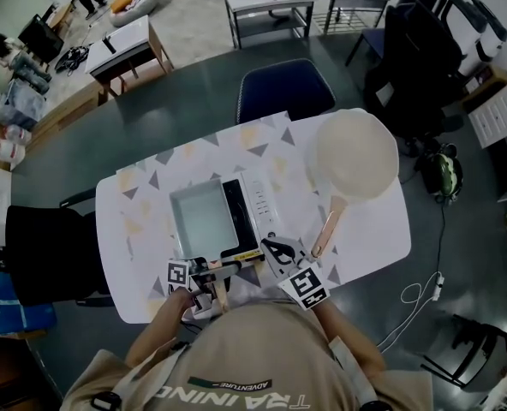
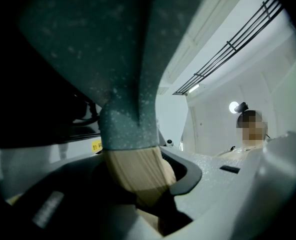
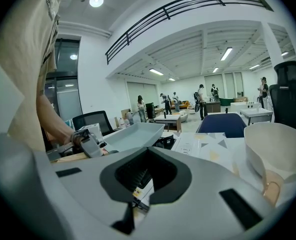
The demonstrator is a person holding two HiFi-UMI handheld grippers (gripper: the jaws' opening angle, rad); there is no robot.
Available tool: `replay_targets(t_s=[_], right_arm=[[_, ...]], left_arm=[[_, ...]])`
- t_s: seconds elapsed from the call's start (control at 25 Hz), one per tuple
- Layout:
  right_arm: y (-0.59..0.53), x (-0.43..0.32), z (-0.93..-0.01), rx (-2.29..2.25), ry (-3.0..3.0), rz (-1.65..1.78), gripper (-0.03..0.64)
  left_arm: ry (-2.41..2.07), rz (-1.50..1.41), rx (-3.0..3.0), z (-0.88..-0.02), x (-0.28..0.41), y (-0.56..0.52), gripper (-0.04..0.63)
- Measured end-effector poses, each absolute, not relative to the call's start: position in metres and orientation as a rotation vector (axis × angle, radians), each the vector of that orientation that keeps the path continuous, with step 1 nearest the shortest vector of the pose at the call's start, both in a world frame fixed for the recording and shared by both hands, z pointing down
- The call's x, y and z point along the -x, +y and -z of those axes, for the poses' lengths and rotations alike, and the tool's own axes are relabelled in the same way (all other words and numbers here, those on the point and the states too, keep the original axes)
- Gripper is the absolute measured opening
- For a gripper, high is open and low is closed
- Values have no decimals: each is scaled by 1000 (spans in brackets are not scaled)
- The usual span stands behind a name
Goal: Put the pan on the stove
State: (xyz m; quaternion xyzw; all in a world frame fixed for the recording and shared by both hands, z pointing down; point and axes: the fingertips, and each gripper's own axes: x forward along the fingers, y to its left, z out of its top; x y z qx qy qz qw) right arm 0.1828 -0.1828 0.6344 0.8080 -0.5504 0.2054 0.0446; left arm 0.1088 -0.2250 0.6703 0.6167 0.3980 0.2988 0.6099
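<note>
White table (image 1: pixel 382 229) with a triangle-print covering stands on dark grey floor, 1 blue chair (image 1: pixel 283 88) at its far side. On it are 1 flat black-and-white stove (image 1: pixel 249 204) and 2 pans, each with a wooden handle. The square pan (image 1: pixel 200 217), speckled grey-green, sits over the stove's left part. The left gripper (image 1: pixel 211 285) is clamped on its handle. The round pan (image 1: pixel 354 154), cream and deep, lies to the right, well apart. The right gripper (image 1: pixel 277 248) hovers by the stove's near edge, jaws together and empty.
</note>
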Motion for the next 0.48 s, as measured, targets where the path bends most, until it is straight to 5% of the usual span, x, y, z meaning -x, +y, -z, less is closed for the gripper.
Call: replay_targets(t_s=[0.48], right_arm=[[-176, -183, -627, -2483, -1650, -592, -2]], left_arm=[[921, -698, -1420, -671, -108, -226, 110]])
